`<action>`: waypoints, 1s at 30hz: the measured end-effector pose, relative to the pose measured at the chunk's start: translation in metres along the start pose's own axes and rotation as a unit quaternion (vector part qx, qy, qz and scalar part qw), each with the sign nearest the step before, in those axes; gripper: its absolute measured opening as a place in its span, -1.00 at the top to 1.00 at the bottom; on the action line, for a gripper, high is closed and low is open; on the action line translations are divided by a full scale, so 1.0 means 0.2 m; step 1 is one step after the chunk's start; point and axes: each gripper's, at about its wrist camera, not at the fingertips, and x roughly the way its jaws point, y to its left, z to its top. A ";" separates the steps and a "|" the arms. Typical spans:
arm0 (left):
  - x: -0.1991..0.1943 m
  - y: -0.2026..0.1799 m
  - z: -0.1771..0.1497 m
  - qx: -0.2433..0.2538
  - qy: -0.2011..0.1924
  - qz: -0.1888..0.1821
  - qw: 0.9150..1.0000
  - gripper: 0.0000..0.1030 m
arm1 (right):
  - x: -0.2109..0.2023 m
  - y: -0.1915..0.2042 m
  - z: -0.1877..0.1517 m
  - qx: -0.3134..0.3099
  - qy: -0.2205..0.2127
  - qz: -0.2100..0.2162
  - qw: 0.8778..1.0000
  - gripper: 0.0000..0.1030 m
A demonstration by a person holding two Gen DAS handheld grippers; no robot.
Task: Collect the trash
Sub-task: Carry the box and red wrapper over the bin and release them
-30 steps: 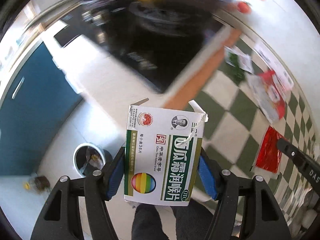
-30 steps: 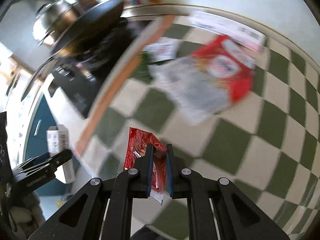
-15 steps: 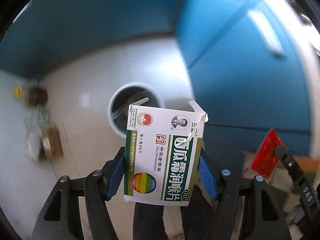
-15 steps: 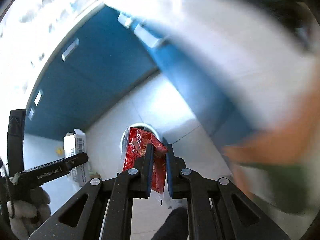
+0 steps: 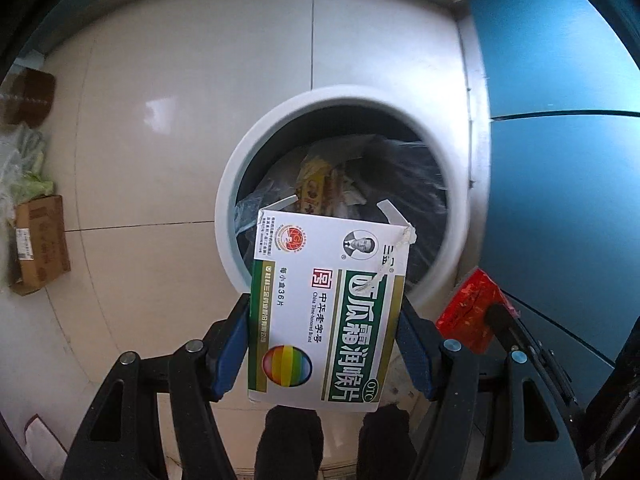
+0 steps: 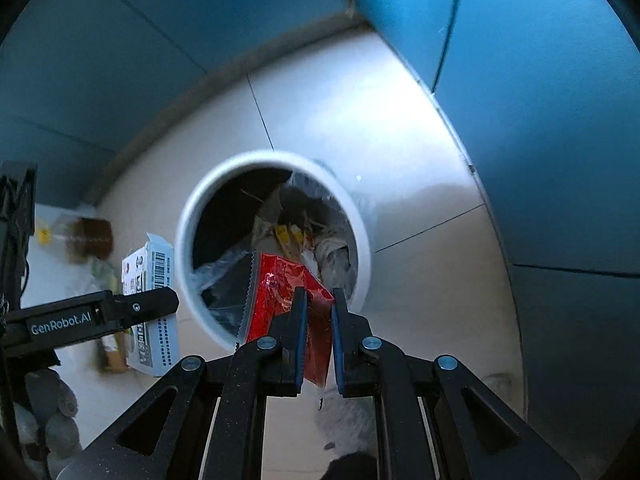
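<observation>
Both grippers hang over a round white trash bin (image 5: 240,184) on a pale tiled floor. The left gripper (image 5: 324,344) clamps a white-and-green medicine box (image 5: 320,312); the right gripper (image 6: 319,344) pinches a red foil wrapper (image 6: 280,292). This looks like the drop step (bin already part full): next, centre each over the opening and release

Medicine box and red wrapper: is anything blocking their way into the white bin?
Nothing visible. The bin is open-topped with no lid; the medicine box in the left tongs and the red wrapper in the right tongs hang above its near rim.
</observation>
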 end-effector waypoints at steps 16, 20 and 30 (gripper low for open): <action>0.04 0.08 -0.01 0.009 -0.018 0.034 0.999 -0.69 | 0.25 0.04 0.04 -0.048 0.048 -0.039 0.997 -0.29; -0.02 0.09 -0.07 0.021 -0.048 0.065 0.996 -0.86 | 0.22 0.07 0.01 -0.076 0.040 -0.070 0.994 -0.82; -0.15 0.16 -0.19 0.021 -0.100 0.125 0.987 -0.87 | 0.12 0.10 -0.04 -0.089 0.017 -0.086 0.992 -0.97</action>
